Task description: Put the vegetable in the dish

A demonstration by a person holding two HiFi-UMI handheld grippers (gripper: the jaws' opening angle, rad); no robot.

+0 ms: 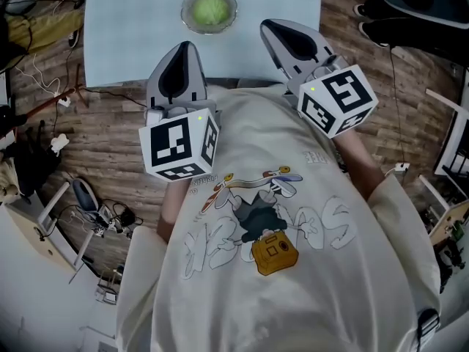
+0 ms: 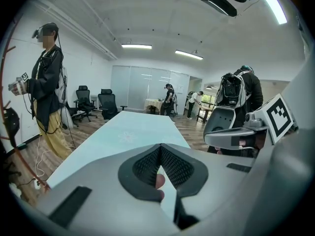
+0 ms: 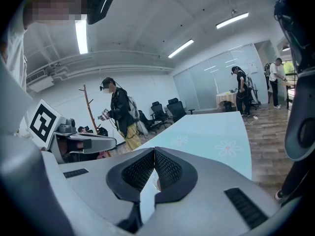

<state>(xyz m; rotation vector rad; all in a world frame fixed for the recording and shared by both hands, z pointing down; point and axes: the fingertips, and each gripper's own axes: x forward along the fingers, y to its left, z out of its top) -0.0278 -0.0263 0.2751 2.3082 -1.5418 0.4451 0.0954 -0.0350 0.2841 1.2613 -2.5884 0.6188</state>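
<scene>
A round green vegetable [image 1: 210,9] lies inside a clear glass dish [image 1: 188,19] near the middle of the pale blue table [image 1: 132,28]. My left gripper [image 1: 185,47] is held close to my chest at the table's near edge, below and left of the dish, its jaws shut on nothing. My right gripper [image 1: 268,26] points at the table just right of the dish and is also shut and empty. In the left gripper view the left gripper's pads [image 2: 147,163] meet over the long table [image 2: 123,134]. The right gripper view shows the same closed pads [image 3: 140,170]; neither gripper view shows the dish.
Cables and small gear [image 1: 44,86] litter the wooden floor left of the table. Dark shoes and a chair base [image 1: 410,13] lie at the far right. Another person with grippers [image 2: 47,82] stands beside the table, and office chairs [image 2: 93,102] and more people stand farther back.
</scene>
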